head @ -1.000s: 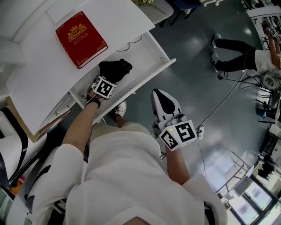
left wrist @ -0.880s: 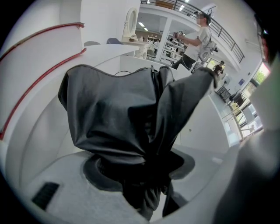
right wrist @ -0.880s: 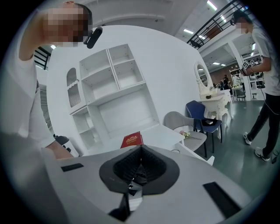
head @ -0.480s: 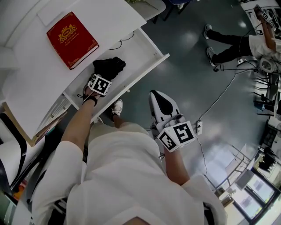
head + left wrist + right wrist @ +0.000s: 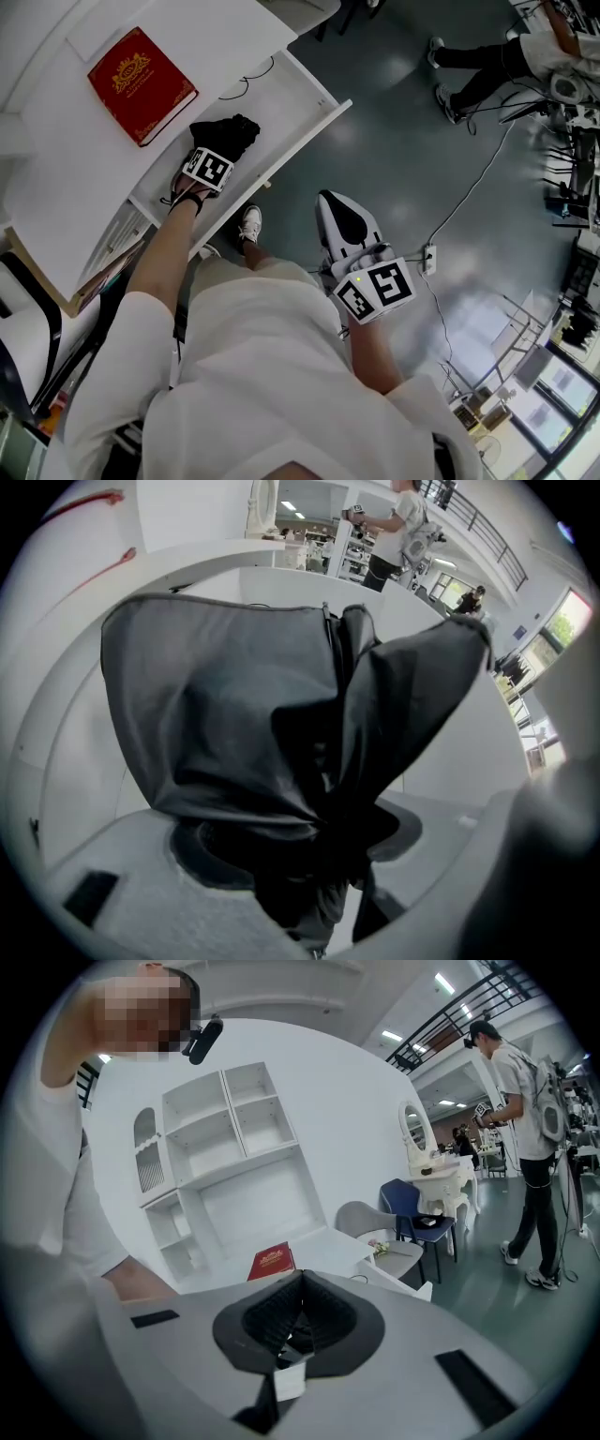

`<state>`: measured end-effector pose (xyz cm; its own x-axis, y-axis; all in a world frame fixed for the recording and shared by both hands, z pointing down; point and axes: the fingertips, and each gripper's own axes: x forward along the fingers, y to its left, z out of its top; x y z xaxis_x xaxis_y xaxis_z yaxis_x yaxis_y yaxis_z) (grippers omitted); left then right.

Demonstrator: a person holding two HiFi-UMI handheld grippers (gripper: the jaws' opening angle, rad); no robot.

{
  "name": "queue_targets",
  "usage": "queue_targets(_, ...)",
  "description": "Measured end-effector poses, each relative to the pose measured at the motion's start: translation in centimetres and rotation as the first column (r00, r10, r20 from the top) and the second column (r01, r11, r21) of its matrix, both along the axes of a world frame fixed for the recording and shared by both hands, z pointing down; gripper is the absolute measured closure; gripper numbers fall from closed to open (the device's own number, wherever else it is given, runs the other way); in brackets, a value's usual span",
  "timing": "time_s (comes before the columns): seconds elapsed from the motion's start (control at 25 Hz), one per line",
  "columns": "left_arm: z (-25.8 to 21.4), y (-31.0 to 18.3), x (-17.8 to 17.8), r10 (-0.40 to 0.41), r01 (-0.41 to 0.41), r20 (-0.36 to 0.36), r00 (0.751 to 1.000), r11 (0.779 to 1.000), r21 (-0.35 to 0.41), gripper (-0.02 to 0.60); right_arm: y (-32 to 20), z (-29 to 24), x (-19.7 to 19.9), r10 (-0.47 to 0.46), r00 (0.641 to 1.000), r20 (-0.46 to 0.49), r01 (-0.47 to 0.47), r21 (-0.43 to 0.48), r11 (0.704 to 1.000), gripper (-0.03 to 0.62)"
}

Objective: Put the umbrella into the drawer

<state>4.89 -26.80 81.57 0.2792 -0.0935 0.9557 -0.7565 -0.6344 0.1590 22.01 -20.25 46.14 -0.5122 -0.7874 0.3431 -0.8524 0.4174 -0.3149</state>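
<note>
The release step is in hand: the black umbrella (image 5: 244, 733) is laid in the open drawer (image 5: 302, 101) below the desk (image 5: 56, 159). The left gripper's (image 5: 323, 892) jaws have just been opening – fabric is bunched between them, apparently unclamped. The right gripper (image 5: 295, 1321) is held aside, jaws together, empty. Next, the left gripper should be lifted clear without snagging the fabric – then the drawer shut.

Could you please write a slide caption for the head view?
Left tongs, jaws just opening around the black umbrella, inside the open white drawer.
</note>
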Motion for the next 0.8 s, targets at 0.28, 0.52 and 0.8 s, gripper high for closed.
queue_targets(0.28, -0.6, 0.4, -0.7, -0.041, 0.040, 0.012, 0.999, 0.997, 0.062, 0.216, 2.4, -1.2, 1.8, 0.068, 0.998, -0.008, -0.068, 0.028, 0.997, 0.594)
queue_targets(0.52, -3.6, 1.3, -1.4, -0.055, 0.058, -0.028, 0.998, 0.991, 0.120, 0.189, 4.2, -2.0, 1.4, 0.082, 0.997, 0.009, -0.083, 0.050, 0.995, 0.594)
queue_targets(0.8, -8.0, 2.1, -3.4, -0.087, 0.105, -0.100, 0.991, 0.976, 0.191, 0.189, 4.8, -3.9, -1.6, 0.028, 0.999, 0.043, -0.033, 0.108, 0.994, 0.594)
